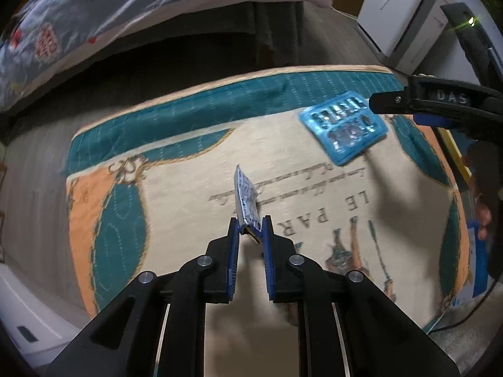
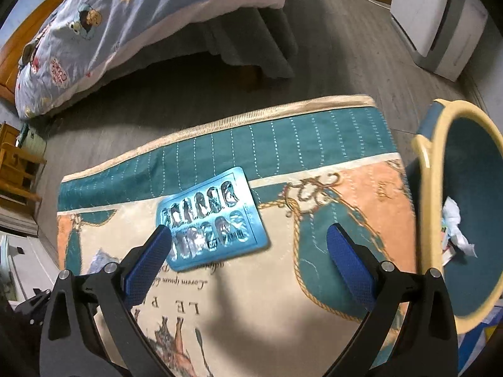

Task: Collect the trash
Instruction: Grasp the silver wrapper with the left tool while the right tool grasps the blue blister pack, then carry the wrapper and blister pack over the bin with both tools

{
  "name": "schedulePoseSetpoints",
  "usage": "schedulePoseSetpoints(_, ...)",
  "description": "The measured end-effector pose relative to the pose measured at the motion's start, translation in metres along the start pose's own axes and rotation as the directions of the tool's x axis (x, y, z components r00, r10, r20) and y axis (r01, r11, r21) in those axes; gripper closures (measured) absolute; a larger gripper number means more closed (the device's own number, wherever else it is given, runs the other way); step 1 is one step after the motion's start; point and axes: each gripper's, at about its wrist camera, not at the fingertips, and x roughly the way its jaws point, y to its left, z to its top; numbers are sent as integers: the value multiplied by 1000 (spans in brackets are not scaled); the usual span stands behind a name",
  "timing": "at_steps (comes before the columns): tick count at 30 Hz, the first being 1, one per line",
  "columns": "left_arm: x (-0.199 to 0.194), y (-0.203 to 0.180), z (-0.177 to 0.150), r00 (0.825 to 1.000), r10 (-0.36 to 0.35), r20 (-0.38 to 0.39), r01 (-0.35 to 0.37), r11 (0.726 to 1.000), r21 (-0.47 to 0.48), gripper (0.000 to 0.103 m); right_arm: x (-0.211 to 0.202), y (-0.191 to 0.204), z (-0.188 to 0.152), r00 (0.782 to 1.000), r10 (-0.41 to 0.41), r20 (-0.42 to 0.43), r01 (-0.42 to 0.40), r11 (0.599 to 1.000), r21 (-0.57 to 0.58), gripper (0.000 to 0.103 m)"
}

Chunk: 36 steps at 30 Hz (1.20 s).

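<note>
Presently, the left claw [image 1: 250, 224] stands narrow, its blue pads [image 1: 234, 253] pressed on the lower end of a small foil wrapper [image 1: 246, 199]. The wrapper stands on edge, rising from between the tips, and it looks lifted off the mat [image 1: 188, 220] beneath, though contact at its far end cannot be ruled out. The mat is cream at centre with teal and orange panels and printed lettering. Ahead and to the right of this claw, well apart from the wrapper, a blue blister pack [image 1: 344, 128] lies flat on the mat. The black tip of the right claw shows just beside that pack at the right edge of the left wrist view.

In the right wrist view the right claw [image 2: 248, 240] stands wide, with nothing gripped. The blister pack [image 2: 213, 220] lies between its two fingers, nearer the left finger [image 2: 147, 257], whose tip overlaps the pack's left edge; whether they touch I cannot tell. The right finger stands clear of the pack. To the right of this claw a bin [image 2: 430, 194] with a yellow rim and teal inside stands at the mat's edge; crumpled white paper [image 2: 456, 229] lies within. Beyond both claws, a bed [image 2: 125, 22] with a light-blue patterned cover stands on the grey floor.
</note>
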Motion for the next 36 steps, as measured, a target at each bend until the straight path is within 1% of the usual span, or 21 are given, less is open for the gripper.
schedulePoseSetpoints(5, 2, 3, 2, 1000, -17, -3, 17, 1000, -10, 88, 16, 0, 4, 999, -43, -12, 43, 999, -10, 6)
schedulePoseSetpoints(6, 1, 3, 3, 1000, -21, -2, 21, 1000, -9, 88, 18, 0, 4, 999, -43, -14, 43, 999, -13, 8)
schedulePoseSetpoints(8, 4, 4, 5, 1000, -25, -2, 25, 1000, -7, 88, 22, 3, 4, 999, -48, -16, 47, 998, -32, 20)
schedulePoseSetpoints(9, 5, 4, 7, 1000, -26, -3, 26, 1000, -8, 88, 23, 5, 4, 999, -51, -16, 50, 998, -42, 30)
schedulePoseSetpoints(11, 4, 5, 5, 1000, -26, -5, 26, 1000, -8, 88, 27, 11, 2, 999, -51, -12, 50, 996, -73, 33)
schedulePoseSetpoints(12, 4, 5, 3, 1000, -25, -6, 25, 1000, -7, 88, 28, 13, 1, 998, -54, -10, 53, 995, -88, 37)
schedulePoseSetpoints(15, 3, 5, 3, 1000, -21, -8, 21, 1000, -5, 88, 26, 17, -1, 1000, -12, -15, 11, 996, -91, 62)
schedulePoseSetpoints(16, 3, 5, 3, 1000, -21, -8, 21, 1000, -6, 88, 25, 17, -1, 1000, -15, -24, 13, 996, -89, 62)
schedulePoseSetpoints(19, 3, 4, 3, 1000, -19, -8, 19, 1000, -3, 88, 25, 16, -3, 999, 29, -39, -31, 997, -66, 62)
schedulePoseSetpoints(23, 3, 2, 3, 1000, -18, -6, 18, 1000, 0, 88, 18, 10, -2, 998, 49, -29, -50, 998, -41, 62)
schedulePoseSetpoints(26, 2, 1, 5, 1000, -18, -1, 18, 1000, 0, 88, 7, 2, -2, 999, 49, -13, -49, 998, -27, 62)
schedulePoseSetpoints(32, -9, -11, 14, 999, -31, 40, 30, 999, 12, 88, -22, -19, -3, 999, 28, 29, -28, 1000, -15, 62)
schedulePoseSetpoints(36, -14, -25, 19, 997, -37, 61, 34, 999, 42, 92, -43, -36, -3, 998, 17, 56, -18, 1000, 14, 62)
